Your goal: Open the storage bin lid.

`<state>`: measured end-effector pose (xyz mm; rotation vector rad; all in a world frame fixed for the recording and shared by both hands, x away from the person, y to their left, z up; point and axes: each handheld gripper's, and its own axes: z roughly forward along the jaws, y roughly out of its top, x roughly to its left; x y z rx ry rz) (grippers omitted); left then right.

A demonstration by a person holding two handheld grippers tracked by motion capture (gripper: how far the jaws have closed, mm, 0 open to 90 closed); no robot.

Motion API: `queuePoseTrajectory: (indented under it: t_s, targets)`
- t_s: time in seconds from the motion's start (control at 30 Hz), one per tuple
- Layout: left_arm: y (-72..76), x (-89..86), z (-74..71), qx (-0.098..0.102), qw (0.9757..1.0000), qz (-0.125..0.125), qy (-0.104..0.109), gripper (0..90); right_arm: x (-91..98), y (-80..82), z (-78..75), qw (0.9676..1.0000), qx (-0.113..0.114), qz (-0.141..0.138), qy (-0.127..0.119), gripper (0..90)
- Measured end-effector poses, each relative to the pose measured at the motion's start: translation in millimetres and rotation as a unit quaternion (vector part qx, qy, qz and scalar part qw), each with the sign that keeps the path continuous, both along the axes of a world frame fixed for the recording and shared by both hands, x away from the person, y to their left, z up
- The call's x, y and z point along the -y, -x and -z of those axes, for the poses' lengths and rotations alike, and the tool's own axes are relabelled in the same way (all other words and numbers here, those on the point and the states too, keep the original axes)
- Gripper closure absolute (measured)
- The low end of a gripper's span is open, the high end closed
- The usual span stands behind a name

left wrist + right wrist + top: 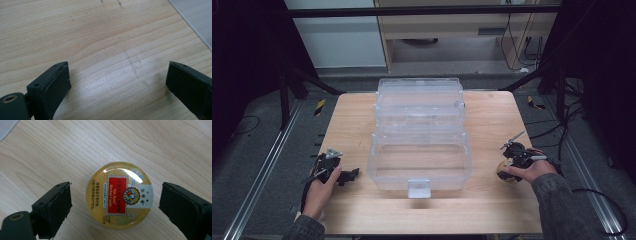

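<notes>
A round golden candy tin [118,195] with a red label lies flat on the wooden table [50,150]. My right gripper [115,197] hangs over it, open, with one jaw on each side of the tin and a gap between each pad and the tin's rim. In the high view the tin [503,173] sits near the table's right edge under my right gripper [507,167]. My left gripper [348,176] rests low at the front left, and its jaws [117,75] stand open over bare wood with nothing between them.
A large clear plastic box [419,145] with a raised lid and a front latch stands in the middle of the table [492,115]. Its corner [197,20] shows at the upper right of the left gripper view. Dark floor, rails and cables surround the table.
</notes>
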<state>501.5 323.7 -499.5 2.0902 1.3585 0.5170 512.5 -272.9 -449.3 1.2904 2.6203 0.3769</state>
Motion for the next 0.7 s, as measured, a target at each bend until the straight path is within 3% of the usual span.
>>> queuePoseTrajectory:
  t_s: [0.5, 0.7]
  targets:
    - [0.0, 2.2, 2.1, 0.005, 0.9999, 0.007, -0.007, 1.6, 6.3, -6.4, 13.1, 0.9995, -0.025, 0.019, -0.002, 10.2]
    - [0.3, 2.1, 2.7, 0.007, 0.9999, 0.007, -0.006, 1.2, 6.9, -10.2, 17.0, 0.9995, -0.028, 0.014, 0.0, 11.2]
